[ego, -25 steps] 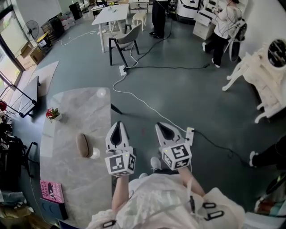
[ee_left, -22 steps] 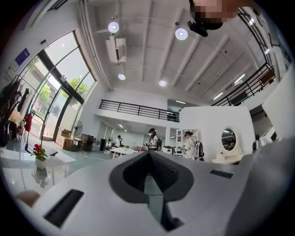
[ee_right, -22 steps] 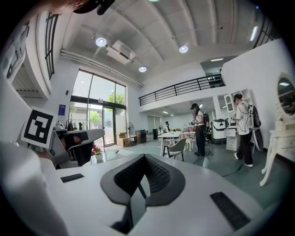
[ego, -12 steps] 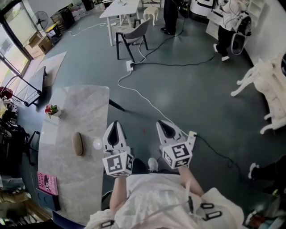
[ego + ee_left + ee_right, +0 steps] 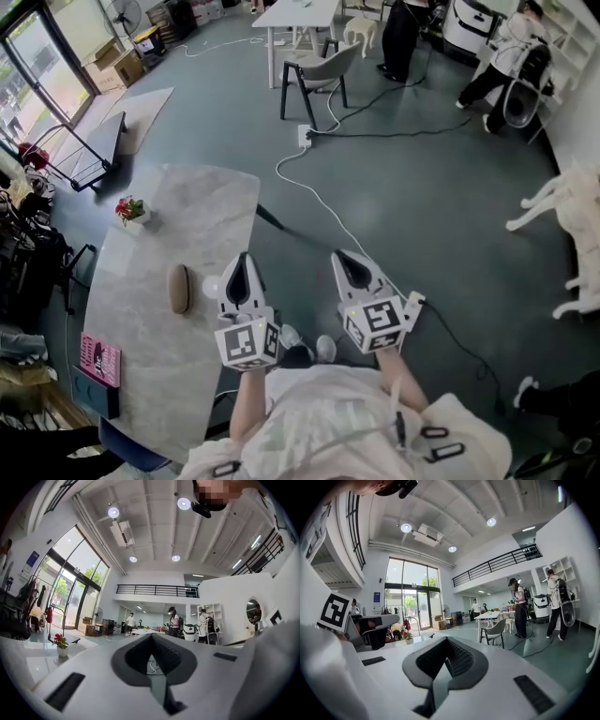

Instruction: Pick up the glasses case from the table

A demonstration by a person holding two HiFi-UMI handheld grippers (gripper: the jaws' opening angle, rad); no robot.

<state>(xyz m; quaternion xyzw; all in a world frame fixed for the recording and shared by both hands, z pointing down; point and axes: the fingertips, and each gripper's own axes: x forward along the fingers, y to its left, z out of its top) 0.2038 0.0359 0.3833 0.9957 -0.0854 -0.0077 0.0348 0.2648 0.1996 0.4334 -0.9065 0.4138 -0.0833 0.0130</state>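
left gripper point(image 5: 242, 277) and right gripper point(image 5: 353, 275) are shut, empty; one should be opened and squared across the centre-left glasses case point(image 5: 179, 288).

no legible text or numbers

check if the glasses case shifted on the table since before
No. The glasses case still lies between the flower pot and the pink book on the table; only the view turned.
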